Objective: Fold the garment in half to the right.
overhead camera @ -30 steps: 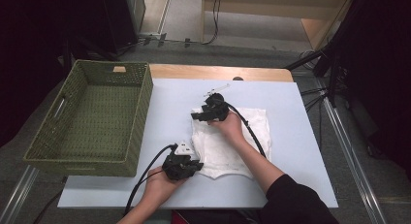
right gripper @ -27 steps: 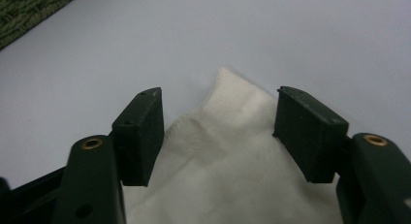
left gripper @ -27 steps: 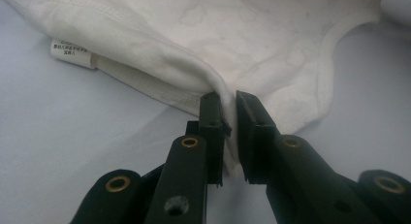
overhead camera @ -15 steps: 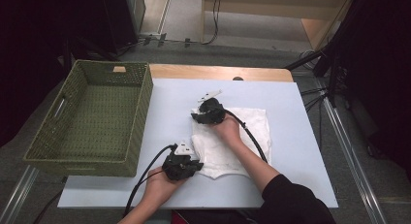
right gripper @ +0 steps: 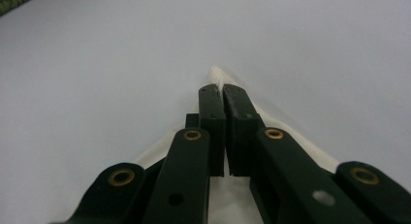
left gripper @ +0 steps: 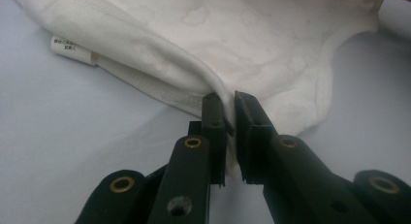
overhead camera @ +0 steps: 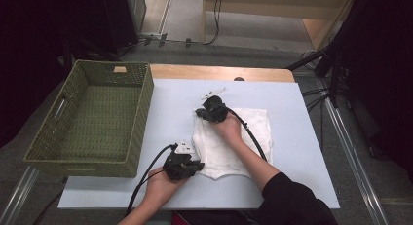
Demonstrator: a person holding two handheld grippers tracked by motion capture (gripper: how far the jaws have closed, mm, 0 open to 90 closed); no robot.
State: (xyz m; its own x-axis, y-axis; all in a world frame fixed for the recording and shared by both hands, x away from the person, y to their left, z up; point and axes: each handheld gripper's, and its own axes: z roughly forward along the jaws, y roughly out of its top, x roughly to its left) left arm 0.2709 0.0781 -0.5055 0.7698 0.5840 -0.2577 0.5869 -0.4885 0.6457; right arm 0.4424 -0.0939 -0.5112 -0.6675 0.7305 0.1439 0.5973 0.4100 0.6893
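One white garment (overhead camera: 234,142), one green basket (overhead camera: 92,118), two grippers: left gripper (overhead camera: 184,165), right gripper (overhead camera: 210,109).

Dim workroom, one lit table at centre frame.
Pale blue table top (overhead camera: 302,152) with a wooden strip (overhead camera: 219,72) along its far edge. Grey floor (overhead camera: 190,15) at upper centre carries trailing black cables (overhead camera: 213,25). Light wooden furniture (overhead camera: 287,3) upper right; black stand legs (overhead camera: 321,64) at right; dark cabinet (overhead camera: 119,15) upper left.

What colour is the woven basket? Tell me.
Olive green basket, beside the white cloth; clearest in the high view.
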